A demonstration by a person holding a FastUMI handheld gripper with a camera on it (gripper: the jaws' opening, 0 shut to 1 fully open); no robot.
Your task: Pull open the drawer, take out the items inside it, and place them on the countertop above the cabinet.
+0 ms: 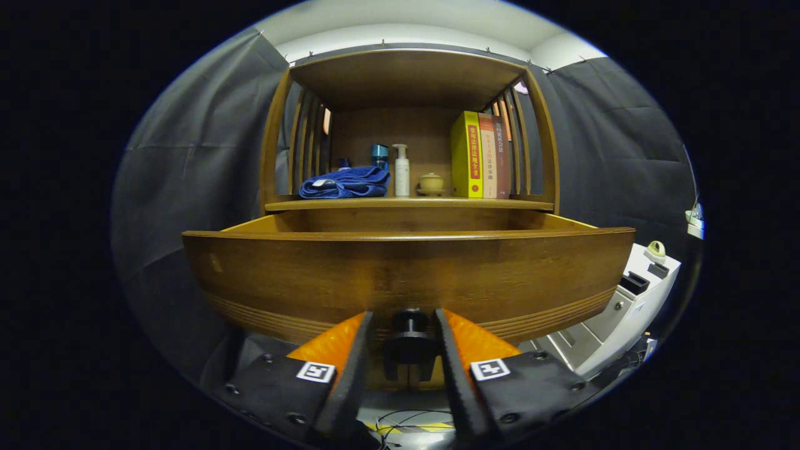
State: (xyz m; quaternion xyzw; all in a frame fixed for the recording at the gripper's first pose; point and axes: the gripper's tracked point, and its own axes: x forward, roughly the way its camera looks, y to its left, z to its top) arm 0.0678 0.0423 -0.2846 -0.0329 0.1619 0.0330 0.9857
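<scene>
Although the drawer (406,275) already stands pulled well out of the cabinet (406,81), its wide wooden front rises just ahead of the tongs (405,325) and hides whatever lies inside; only the top edges of its side walls and the dark gap behind the front can be seen. The black knob (409,340) on the drawer front sits between the two orange fingers (334,344). The fingers stand a little apart with the knob in the gap; whether their inner faces press on it I cannot tell, since a thin space seems to show on each side.

My judgement is that the opening step is at or near its end, and nothing has yet been lifted out. The next move would call for letting go of the knob, raising the tongs above the drawer front and tipping them down to look into the drawer.

The tongs point level and square at the drawer front, low against it.

Beyond the drawer, the countertop (350,204) carries a folded blue cloth (345,183), a white pump bottle (401,170), a small lidded jar (431,182) and some upright books (480,162), leaving little bare room. Off beyond the right finger stands a white machine (625,300).
</scene>
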